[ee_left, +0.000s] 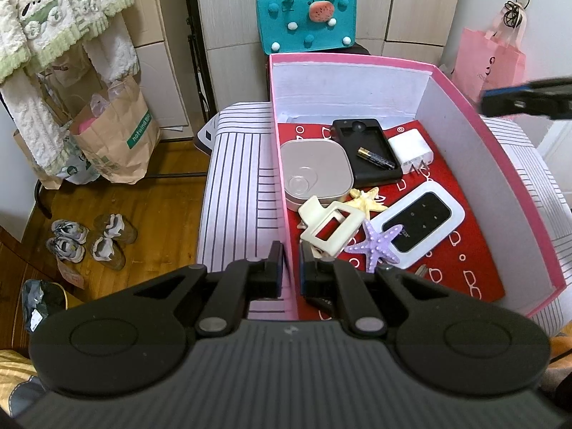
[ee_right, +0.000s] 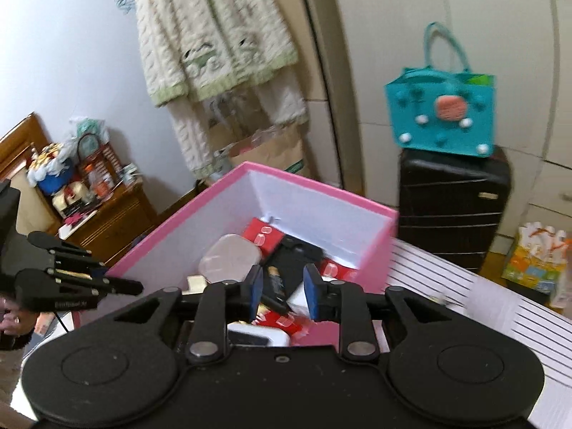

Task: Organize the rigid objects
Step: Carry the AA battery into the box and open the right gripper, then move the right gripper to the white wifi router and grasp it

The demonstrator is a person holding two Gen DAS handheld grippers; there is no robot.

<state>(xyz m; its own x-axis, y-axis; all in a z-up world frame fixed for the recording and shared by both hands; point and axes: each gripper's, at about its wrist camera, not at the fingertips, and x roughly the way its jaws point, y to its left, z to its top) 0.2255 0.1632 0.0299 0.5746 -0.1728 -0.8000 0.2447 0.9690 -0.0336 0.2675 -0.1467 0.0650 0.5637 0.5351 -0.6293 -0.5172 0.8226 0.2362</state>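
Note:
A pink box (ee_left: 495,136) with white inner walls sits on a striped surface (ee_left: 239,193). Inside lie a square tin (ee_left: 314,171), a black phone case (ee_left: 364,150) with a battery (ee_left: 377,158) on it, a white charger (ee_left: 411,150), a white router (ee_left: 422,228), a cream hair clip (ee_left: 330,228), a purple starfish (ee_left: 375,248) and a yellow starfish (ee_left: 368,200). My left gripper (ee_left: 290,268) is shut on the box's left wall near its front corner. My right gripper (ee_right: 282,293) is open and empty above the box (ee_right: 186,221); it also shows in the left wrist view (ee_left: 525,98).
A teal felt bag (ee_left: 307,18) stands on a black suitcase (ee_right: 454,211) behind the box. Paper bags (ee_left: 114,132) and shoes (ee_left: 93,243) are on the wooden floor at left. A pink bag (ee_left: 489,60) hangs at right. A wooden cabinet (ee_right: 107,214) stands at left.

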